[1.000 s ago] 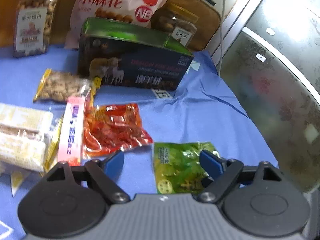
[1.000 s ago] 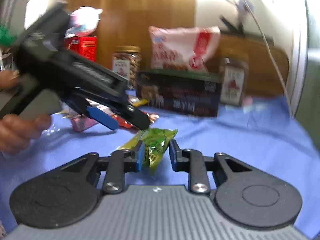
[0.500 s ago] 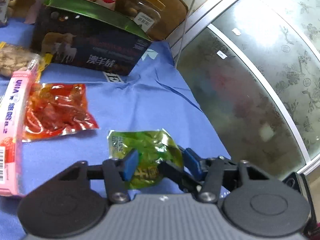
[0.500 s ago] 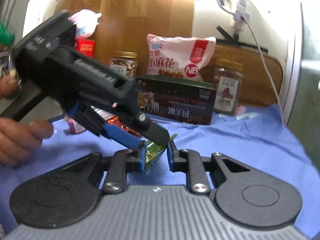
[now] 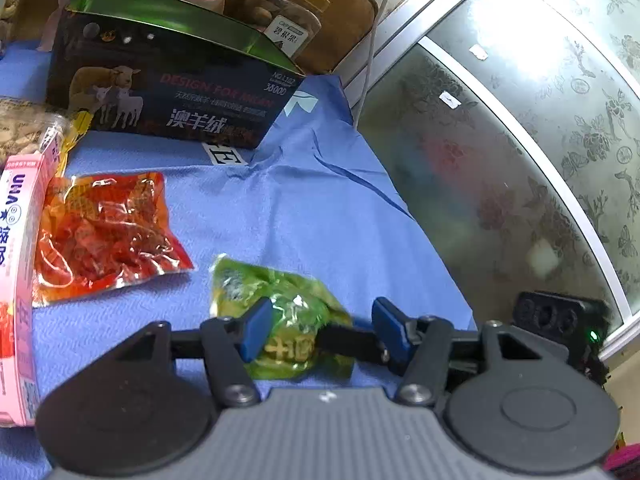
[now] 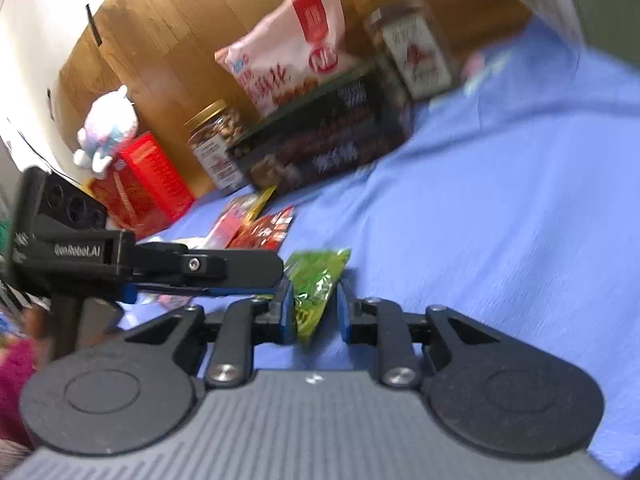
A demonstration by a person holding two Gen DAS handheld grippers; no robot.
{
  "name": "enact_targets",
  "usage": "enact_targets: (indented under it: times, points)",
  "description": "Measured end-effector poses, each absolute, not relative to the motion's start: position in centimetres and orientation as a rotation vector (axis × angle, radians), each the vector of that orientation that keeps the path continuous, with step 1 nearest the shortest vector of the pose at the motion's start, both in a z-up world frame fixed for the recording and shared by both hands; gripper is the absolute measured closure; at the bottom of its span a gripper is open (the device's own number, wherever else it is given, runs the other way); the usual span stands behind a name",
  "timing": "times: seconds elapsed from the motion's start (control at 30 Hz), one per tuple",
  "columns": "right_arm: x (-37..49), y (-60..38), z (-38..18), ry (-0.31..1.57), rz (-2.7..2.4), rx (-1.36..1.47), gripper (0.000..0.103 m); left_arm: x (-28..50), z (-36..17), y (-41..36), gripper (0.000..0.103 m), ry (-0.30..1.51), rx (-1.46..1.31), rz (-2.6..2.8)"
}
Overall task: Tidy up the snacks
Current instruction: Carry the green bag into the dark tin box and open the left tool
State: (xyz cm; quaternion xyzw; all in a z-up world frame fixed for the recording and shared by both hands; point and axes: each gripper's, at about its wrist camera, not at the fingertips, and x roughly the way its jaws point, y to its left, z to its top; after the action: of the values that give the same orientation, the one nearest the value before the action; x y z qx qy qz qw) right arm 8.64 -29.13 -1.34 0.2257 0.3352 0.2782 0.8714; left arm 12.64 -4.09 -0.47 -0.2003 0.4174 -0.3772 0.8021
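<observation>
A green snack packet is held above the blue cloth. My right gripper is shut on the green packet, its finger showing as a dark bar in the left wrist view. My left gripper is open, its blue pads on either side of the packet and the right finger; the left pad touches the packet. In the right wrist view the left gripper reaches in from the left to the packet. A red snack packet lies flat to the left.
A dark box with sheep stands at the back, with a pink-white snack bag and nut jars behind. A pink box and peanut packet lie left. The table edge and a glass door are right.
The green packet has bulged and lifted between the two grippers. My left gripper has closed in around it. The right wrist view has tilted.
</observation>
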Motion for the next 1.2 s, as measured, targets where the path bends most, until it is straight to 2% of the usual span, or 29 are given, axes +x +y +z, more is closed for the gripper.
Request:
enact_targets:
  times: [0.3,0.47,0.8,0.93,1.2]
  points:
    - [9.5,-29.1,-1.1,0.735,0.628,0.598,0.082,12.7,0.3,-3.7,0.049,0.890,-0.439,-0.786]
    - [11.4,-29.6,1.4,0.689,0.708,0.671,0.084,13.0,4.8,-3.1,0.050,0.782,-0.398,-0.799]
    - [20.9,-25.2,8.0,0.491,0.732,0.511,0.084,20.1,12.3,-1.2,0.050,0.597,-0.299,-0.658]
    - [25.5,-23.4,7.8,0.475,0.733,0.481,0.084,23.9,12.2,-0.2,0.050,0.580,-0.295,-0.582]
    - [29.8,-20.3,4.0,0.544,0.697,0.417,0.081,28.3,8.0,1.3,0.050,0.674,-0.306,-0.460]
